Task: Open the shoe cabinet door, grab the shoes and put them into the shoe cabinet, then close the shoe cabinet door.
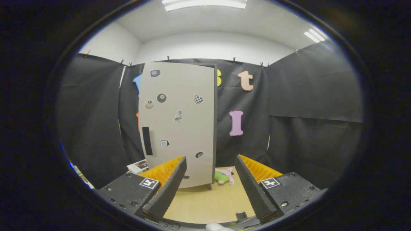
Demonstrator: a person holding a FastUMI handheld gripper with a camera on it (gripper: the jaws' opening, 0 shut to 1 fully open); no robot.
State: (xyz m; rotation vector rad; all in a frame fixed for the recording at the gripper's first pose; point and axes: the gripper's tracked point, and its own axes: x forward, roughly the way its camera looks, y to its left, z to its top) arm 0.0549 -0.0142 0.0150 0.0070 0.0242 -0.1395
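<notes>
A pale wooden tabletop (205, 202) runs forward from the camera to a booth hung with black cloth (308, 112), white walls and ceiling lights (204, 4) showing above it. The shoe cabinet (178, 123), a tall light grey box, stands upright toward the far edge of the tabletop, its door (176, 128) shut and facing the camera, dotted with small stickers and carrying a dark vertical handle strip (147, 141) near its left side. Just beside the cabinet's lower right corner, on the tabletop, lies a small green and pink plush toy (224, 176). Off the cabinet's lower left corner some printed paper or a booklet (138, 166) shows near the tabletop's left edge. The tongs (210, 187) are held level and pointed straight at the cabinet, well short of it, with the fingers (167, 189) spread wide and nothing between them but bare tabletop; the left finger's tip overlaps the cabinet's bottom edge in the view, though whether it touches cannot be told. A small dark object (241, 215) sits on the tabletop close to the camera, near the right finger's base.
</notes>
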